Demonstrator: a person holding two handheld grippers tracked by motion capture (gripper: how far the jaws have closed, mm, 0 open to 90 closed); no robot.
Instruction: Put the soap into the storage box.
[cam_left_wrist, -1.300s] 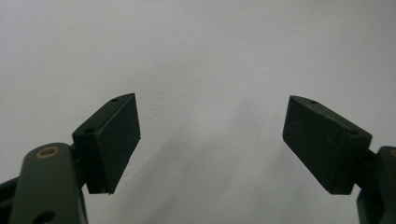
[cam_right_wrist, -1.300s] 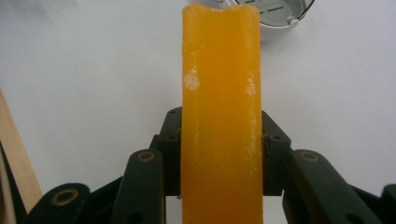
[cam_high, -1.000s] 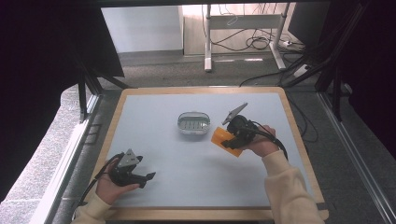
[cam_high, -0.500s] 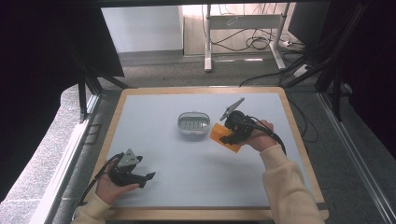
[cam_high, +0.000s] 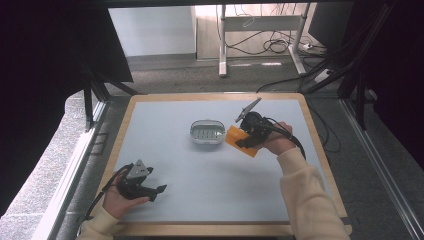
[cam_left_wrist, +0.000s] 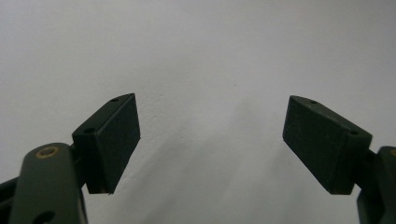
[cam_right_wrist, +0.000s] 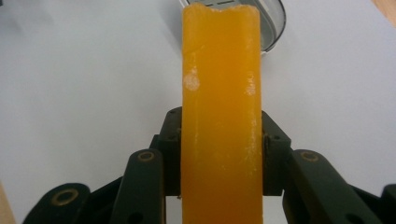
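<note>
The orange bar (cam_right_wrist: 220, 116) sits clamped in my right gripper (cam_high: 248, 135), its two black jaws pressed flat against the bar's long sides, so that in the right gripper view it rises straight up the middle with its far end ragged and slightly notched. From above I see the orange bar (cam_high: 239, 140) held over the pale grey-blue table (cam_high: 165, 130), tilted, with its far end pointing toward the small clear dish (cam_high: 207, 132) and lying just beside that dish's right rim; I cannot tell whether the two touch. In the right gripper view the dish (cam_right_wrist: 273, 18) peeks out behind the top of the bar, at its right. The dish itself is oval, with a ribbed floor, and stands near the middle of the table. My right hand (cam_high: 272, 142) grips the tool from the right side, the cable looping off behind it. My left gripper (cam_high: 142, 186) lies well apart from all this, down by the near left edge of the table, held in my left hand (cam_high: 117, 197). Its jaws stand wide apart with nothing between them, just bare table surface beneath.
</note>
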